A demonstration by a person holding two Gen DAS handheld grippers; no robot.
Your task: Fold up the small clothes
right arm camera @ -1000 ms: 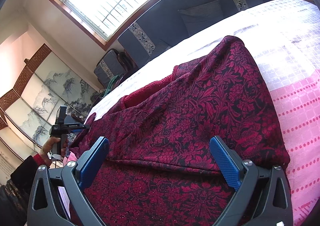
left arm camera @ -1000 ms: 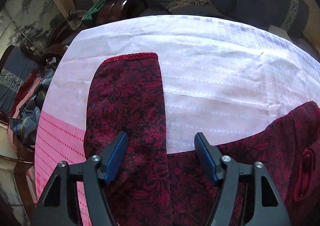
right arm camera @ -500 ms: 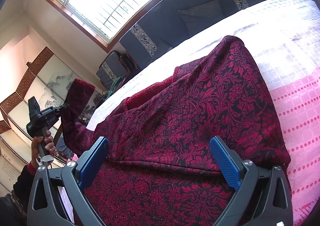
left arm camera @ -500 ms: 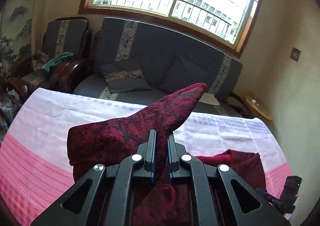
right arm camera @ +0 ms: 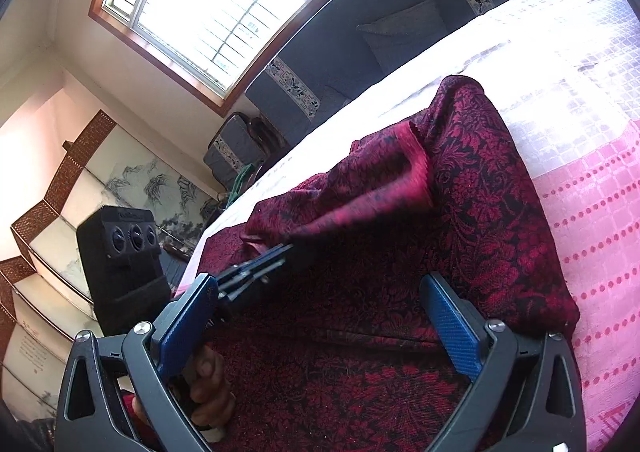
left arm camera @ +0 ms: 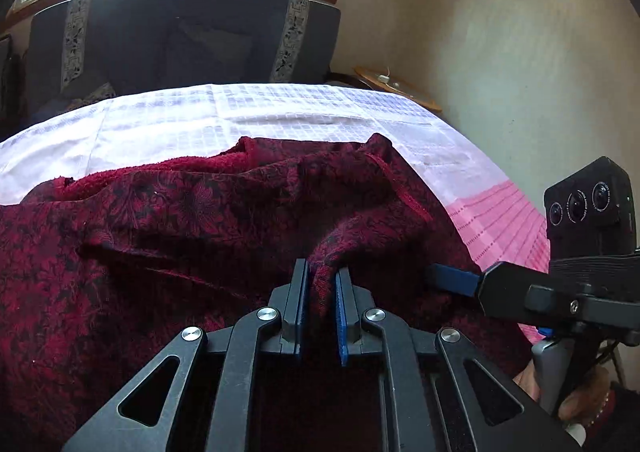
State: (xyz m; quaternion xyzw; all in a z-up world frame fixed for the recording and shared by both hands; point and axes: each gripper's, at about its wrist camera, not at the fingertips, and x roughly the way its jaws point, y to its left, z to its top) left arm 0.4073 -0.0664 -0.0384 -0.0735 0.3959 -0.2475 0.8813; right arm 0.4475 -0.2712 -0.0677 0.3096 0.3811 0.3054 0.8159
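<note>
My left gripper [left arm camera: 322,284] was clamped on a fold of the dark red patterned garment [left arm camera: 168,252], its blue pads having just closed, the pinched sleeve [right arm camera: 360,188] drawn up over the body of the cloth; my right gripper [right arm camera: 320,316] stood with its jaws wide apart, hovering just above the garment with nothing between its pads; in the right wrist view my left hand [right arm camera: 208,392] showed wrapped around the handle beneath the left tool's black camera block [right arm camera: 124,252]. No container was in view; the garment lay spread on a bed cover [left arm camera: 248,112], white and chequered at the far side, pink with dotted lines [right arm camera: 600,220] nearer me. Beyond the bed stood a dark sofa [left arm camera: 180,36] with patterned bands and a grey cushion [right arm camera: 404,32], under a wide barred window [right arm camera: 224,0]; a small round wooden table [left arm camera: 396,92] sat by the cream wall, and painted landscape panels [right arm camera: 152,188] hung at the left.
</note>
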